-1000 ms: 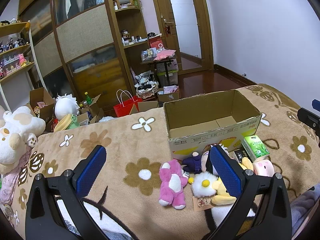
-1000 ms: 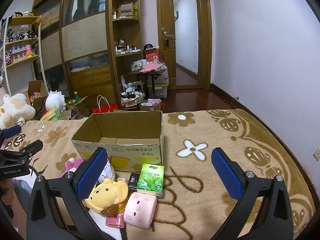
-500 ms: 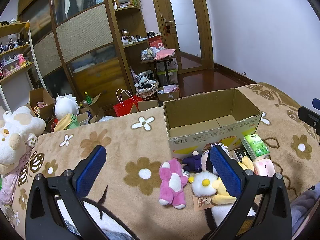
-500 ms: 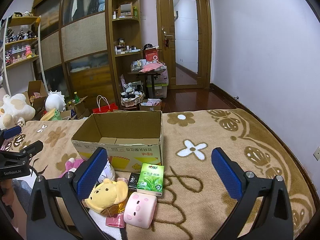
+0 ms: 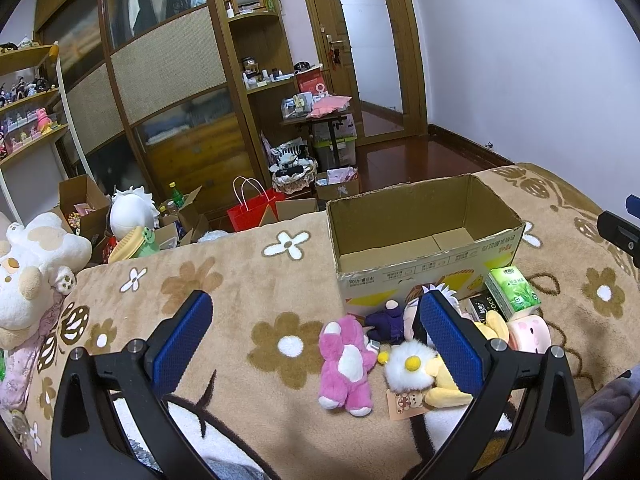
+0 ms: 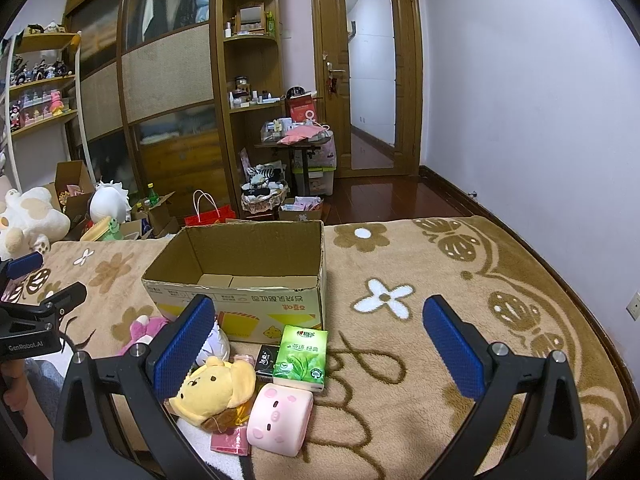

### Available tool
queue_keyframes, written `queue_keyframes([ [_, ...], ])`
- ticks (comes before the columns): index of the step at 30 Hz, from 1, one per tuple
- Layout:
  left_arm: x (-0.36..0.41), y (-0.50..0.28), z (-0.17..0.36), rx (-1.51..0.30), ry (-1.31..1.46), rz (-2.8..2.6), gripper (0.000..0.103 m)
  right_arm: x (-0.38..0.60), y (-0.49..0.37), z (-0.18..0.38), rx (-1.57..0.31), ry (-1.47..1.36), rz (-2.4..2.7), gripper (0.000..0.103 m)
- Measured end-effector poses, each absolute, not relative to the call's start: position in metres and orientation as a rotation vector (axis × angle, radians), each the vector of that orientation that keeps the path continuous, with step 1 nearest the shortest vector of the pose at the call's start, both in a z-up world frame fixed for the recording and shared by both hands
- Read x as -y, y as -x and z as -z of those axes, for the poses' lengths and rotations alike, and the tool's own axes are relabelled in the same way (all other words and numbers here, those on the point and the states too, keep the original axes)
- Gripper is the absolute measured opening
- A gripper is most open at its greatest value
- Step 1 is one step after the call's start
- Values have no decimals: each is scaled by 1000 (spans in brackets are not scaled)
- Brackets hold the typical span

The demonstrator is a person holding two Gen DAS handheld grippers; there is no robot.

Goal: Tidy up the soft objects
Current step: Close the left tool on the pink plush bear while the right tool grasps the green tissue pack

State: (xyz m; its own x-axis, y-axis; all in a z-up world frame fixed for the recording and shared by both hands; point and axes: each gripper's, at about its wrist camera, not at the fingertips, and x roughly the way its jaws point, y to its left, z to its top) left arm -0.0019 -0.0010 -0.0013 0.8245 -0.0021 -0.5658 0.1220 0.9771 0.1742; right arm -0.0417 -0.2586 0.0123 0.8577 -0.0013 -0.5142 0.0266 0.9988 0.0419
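An empty cardboard box [image 5: 424, 236] [image 6: 240, 280] stands on the flowered blanket. In front of it lie soft toys: a pink plush [image 5: 346, 360], a purple plush [image 5: 384, 320], a white fluffy ball [image 5: 408, 364], a yellow bear plush [image 6: 216, 388] and a pink pig cushion [image 6: 280, 418]. A green tissue pack [image 6: 302, 354] [image 5: 514, 294] lies beside them. My left gripper [image 5: 316, 344] is open, above the blanket left of the toys. My right gripper [image 6: 318, 344] is open and empty over the tissue pack and pig cushion.
The blanket [image 6: 420, 320] covers a bed whose far edge drops to a cluttered floor with a red bag [image 5: 256, 208], boxes and a large white plush [image 5: 36, 256]. A wardrobe and shelves stand behind. A small dark pack [image 6: 267, 358] lies by the tissues.
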Motion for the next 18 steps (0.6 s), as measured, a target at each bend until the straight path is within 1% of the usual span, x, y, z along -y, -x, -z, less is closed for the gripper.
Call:
queue_keyframes([
  [3,1,1,3,-615,-210,69,103,258,42,-10,-546,-47,19,103],
  [9,-2,-13,16,-709,-210,54,103,257,31,-2,-591,-42,32,103],
  [18,-18,-52,30,-843,-83,26,102,259,-2,20,-672,-82,12,103],
])
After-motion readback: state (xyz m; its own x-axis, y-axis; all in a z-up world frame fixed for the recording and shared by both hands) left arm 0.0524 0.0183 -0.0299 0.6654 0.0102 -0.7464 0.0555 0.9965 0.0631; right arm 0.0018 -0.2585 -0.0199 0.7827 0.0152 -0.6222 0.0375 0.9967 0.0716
